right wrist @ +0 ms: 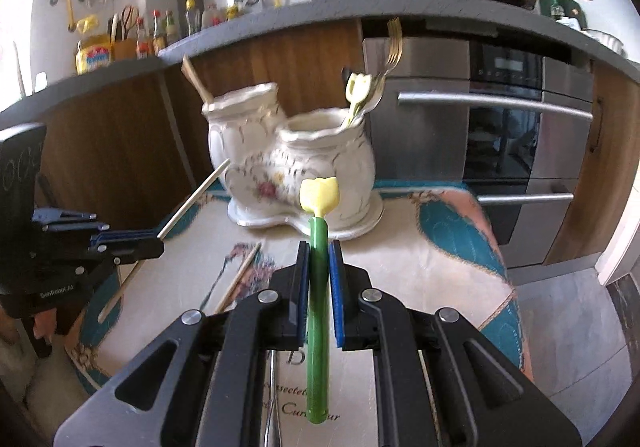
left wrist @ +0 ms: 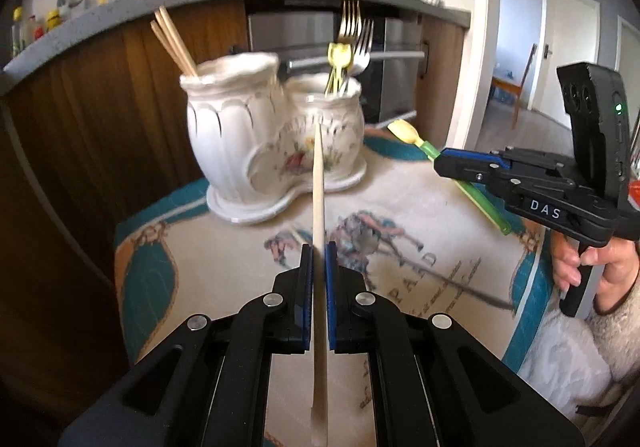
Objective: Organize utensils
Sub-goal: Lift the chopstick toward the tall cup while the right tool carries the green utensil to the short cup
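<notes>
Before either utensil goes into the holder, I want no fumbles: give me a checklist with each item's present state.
1. Left gripper shut on the chopstick: ok.
2. Right gripper shut on the green-handled spoon: ok.
3. Holder upright on the table: ok.
4. Room in the chopstick pot beside the chopsticks already there: ok.
5. Room in the fork pot: ok, the forks lean to one side.
6. Both utensils lifted off the table: ok.
7. Table empty of utensils: not ok, a loose chopstick remains.
</notes>
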The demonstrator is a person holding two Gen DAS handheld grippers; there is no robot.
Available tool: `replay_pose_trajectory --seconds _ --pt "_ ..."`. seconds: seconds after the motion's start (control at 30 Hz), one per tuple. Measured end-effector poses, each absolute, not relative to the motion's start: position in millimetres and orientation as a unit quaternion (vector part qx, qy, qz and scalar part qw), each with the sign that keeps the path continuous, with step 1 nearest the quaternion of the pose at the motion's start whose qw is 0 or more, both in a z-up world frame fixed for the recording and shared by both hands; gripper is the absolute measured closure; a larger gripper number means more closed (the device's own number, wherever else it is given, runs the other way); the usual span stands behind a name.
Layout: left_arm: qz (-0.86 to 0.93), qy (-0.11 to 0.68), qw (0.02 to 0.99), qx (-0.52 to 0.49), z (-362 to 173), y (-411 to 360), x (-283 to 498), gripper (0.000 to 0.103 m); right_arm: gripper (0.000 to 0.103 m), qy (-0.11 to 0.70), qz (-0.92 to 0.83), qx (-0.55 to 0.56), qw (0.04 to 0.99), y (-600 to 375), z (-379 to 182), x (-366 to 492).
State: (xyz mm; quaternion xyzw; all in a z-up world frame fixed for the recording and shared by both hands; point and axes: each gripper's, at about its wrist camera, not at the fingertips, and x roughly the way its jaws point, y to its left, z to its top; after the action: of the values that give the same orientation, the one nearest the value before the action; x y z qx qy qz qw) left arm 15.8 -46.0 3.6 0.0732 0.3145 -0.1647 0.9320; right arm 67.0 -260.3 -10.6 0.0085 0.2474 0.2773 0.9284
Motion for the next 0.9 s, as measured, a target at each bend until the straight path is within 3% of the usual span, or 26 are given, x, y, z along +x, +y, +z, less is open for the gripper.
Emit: replay_pose_trajectory --seconds 0.5,0.9 --pt "-0.160 0.192 0.968 0.024 41 -30 18 0.096 0.093 0.133 0.277 0.081 0.948 -274 24 60" --pt "-0.172 0.115 0.977 -0.049 85 -17 78 0.096 0.093 0.107 0.317 0.139 0.932 -255 68 131"
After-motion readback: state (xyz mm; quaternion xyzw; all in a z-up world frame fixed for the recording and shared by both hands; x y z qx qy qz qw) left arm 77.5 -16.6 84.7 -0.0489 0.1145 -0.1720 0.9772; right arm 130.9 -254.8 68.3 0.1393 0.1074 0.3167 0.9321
